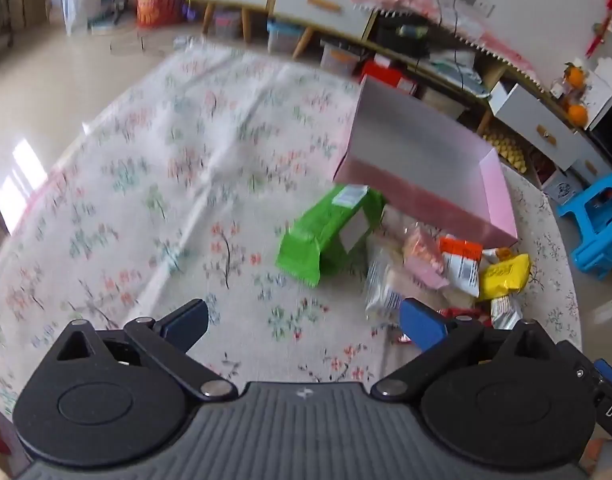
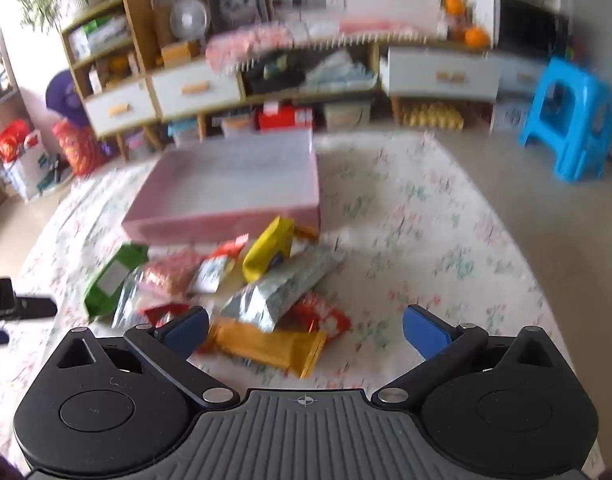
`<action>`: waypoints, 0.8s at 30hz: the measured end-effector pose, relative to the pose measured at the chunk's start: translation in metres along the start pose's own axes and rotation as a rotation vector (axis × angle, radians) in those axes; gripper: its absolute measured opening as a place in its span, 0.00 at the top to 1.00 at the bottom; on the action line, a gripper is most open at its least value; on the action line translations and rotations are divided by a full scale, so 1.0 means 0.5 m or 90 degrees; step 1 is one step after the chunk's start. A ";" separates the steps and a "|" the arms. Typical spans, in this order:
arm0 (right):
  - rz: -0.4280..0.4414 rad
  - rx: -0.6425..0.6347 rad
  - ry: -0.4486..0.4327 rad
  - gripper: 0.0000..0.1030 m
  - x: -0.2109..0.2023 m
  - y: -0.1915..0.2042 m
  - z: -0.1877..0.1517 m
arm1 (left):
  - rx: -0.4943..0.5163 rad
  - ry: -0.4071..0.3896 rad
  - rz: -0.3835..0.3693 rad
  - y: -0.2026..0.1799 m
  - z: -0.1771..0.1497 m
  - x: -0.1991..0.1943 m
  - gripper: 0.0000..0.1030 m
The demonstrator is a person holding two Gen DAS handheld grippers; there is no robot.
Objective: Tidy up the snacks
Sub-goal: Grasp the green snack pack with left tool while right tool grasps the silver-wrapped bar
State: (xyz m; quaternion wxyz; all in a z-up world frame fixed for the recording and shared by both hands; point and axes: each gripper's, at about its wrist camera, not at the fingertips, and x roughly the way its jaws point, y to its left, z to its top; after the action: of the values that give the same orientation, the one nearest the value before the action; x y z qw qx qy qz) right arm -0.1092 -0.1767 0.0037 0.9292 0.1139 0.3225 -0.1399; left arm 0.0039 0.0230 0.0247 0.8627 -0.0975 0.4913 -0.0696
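Both the left gripper [image 1: 304,326] and right gripper [image 2: 306,330] are held spread apart, gripping nothing. The snacks [image 2: 226,280] are piled just beside the pink box [image 2: 234,184], on the flowered cloth [image 1: 146,160].

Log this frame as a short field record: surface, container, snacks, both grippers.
surface: round table under a floral cloth
container: pink box, open top, nothing seen inside
snacks: loose pile in front of the box, none in it; green packet, yellow packet, silver packet, orange packet
left gripper: open, holding nothing, above the cloth
right gripper: open, holding nothing, over the near edge of the pile
image quality: motion blur in both views
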 end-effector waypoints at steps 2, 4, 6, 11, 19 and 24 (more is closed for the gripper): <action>0.010 -0.023 0.000 0.00 0.012 0.002 -0.007 | 0.018 -0.002 -0.013 0.008 -0.002 0.008 0.02; 0.024 -0.028 0.021 0.00 0.029 -0.001 -0.009 | 0.035 -0.001 0.009 0.011 -0.005 0.015 0.03; 0.029 -0.016 0.038 0.00 0.034 -0.007 -0.004 | 0.053 -0.005 0.026 0.015 -0.007 0.020 0.07; 0.063 0.047 0.088 0.00 0.059 -0.031 -0.004 | 0.061 -0.023 0.026 0.025 0.005 0.024 0.09; 0.124 0.112 0.132 0.00 0.108 -0.046 0.011 | 0.093 -0.054 0.035 0.027 0.040 0.039 0.24; 0.133 0.151 0.140 0.00 0.141 -0.046 0.031 | 0.130 -0.058 0.026 0.000 0.065 0.069 0.28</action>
State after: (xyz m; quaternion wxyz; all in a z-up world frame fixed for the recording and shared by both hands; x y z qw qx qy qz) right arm -0.0548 -0.2162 -0.0318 0.8780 0.2699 0.3898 -0.0665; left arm 0.0495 0.0186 0.0123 0.8907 -0.0017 0.4441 -0.0971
